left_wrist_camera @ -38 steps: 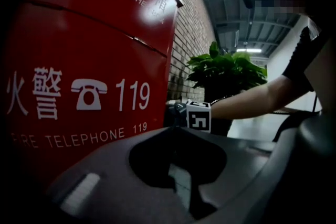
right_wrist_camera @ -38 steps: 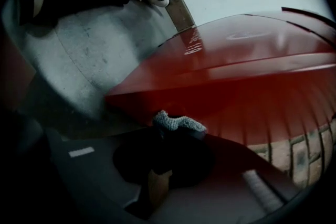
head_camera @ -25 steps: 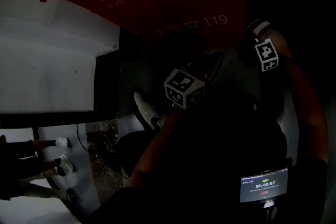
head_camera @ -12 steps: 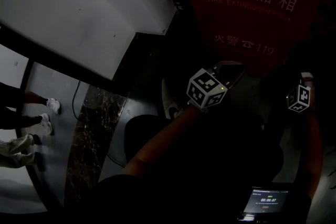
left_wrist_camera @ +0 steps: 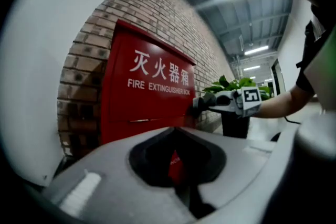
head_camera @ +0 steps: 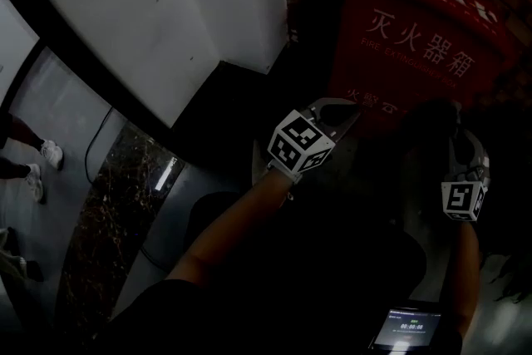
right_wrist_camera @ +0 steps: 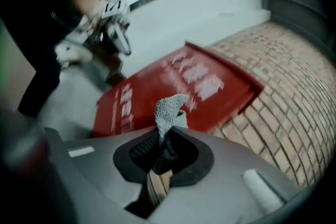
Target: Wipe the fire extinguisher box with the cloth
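- Your right gripper (right_wrist_camera: 163, 157) has its jaws clamped on the cloth (right_wrist_camera: 169, 109). A grey knitted tuft pokes up past the tips, and the darker rest is bunched in the hollow between them.
- Your left gripper (left_wrist_camera: 177, 165) has its jaws closed together with nothing in them as far as I can see. Only a sliver of red shows through the hollow.
- The box (left_wrist_camera: 149, 94) is red and stands against the brick wall (left_wrist_camera: 81, 68). The white lettering on its front includes "FIRE EXTINGUISHER BOX".
- In the left gripper view, your right gripper's tip and the cloth are up against the right edge of the box, in its lower half.
- The head view is really dark, but it agrees: the right tip sits low on the box front, near the right side.
- Your left gripper points at the box front from further left. Its own view shows it apart from the box.
- A leafy plant (left_wrist_camera: 237, 85) in a dark pot (left_wrist_camera: 234, 126) stands just beside the box, behind your right gripper.
- A white pillar (head_camera: 166, 12) is left of the box.
- At the far left of the head view there's someone's shoe (head_camera: 51, 152) on the floor.
- A small lit screen (head_camera: 406, 328) sits at the bottom edge.
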`<state>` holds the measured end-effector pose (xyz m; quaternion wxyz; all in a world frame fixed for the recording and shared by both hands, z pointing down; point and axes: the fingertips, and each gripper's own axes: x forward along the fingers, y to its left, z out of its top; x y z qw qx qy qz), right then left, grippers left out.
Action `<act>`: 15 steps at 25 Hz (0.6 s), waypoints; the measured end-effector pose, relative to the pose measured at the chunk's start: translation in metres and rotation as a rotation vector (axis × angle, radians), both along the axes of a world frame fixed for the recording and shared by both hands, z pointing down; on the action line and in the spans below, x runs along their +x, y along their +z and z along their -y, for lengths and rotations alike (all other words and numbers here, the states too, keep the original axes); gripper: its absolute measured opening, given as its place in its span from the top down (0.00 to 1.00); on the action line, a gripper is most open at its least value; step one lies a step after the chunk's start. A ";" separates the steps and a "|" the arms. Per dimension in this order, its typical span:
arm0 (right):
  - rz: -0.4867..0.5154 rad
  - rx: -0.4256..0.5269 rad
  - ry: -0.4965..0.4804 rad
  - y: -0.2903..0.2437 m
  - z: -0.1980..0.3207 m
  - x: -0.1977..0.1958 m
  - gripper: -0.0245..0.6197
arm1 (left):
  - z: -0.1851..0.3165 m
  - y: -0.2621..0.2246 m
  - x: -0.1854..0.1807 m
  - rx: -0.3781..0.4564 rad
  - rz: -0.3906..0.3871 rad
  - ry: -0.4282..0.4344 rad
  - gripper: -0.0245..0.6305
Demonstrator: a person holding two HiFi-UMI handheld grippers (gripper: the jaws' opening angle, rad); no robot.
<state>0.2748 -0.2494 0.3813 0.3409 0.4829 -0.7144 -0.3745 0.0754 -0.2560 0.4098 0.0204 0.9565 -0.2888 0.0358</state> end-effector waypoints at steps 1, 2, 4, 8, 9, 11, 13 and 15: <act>0.037 0.008 -0.017 -0.012 -0.003 -0.017 0.92 | 0.005 -0.008 -0.009 0.018 -0.002 -0.013 0.96; 0.078 0.010 -0.036 -0.021 -0.005 -0.033 0.92 | 0.011 -0.016 -0.018 0.033 -0.010 -0.026 0.96; 0.176 0.016 -0.080 -0.038 -0.006 -0.068 0.92 | 0.022 -0.034 -0.036 0.056 -0.038 -0.054 0.96; 0.475 -0.012 -0.179 -0.061 -0.003 -0.147 0.92 | 0.045 -0.066 -0.074 0.106 -0.050 -0.120 0.96; 0.559 -0.028 -0.203 -0.063 -0.002 -0.167 0.92 | 0.049 -0.073 -0.083 0.121 -0.044 -0.135 0.96; 0.711 -0.063 -0.241 -0.066 0.004 -0.204 0.92 | 0.056 -0.084 -0.101 0.147 -0.045 -0.164 0.96; 0.837 -0.091 -0.263 -0.069 0.013 -0.234 0.92 | 0.060 -0.093 -0.118 0.162 -0.069 -0.190 0.96; 0.955 -0.104 -0.276 -0.073 0.025 -0.260 0.92 | 0.064 -0.096 -0.138 0.167 -0.098 -0.209 0.96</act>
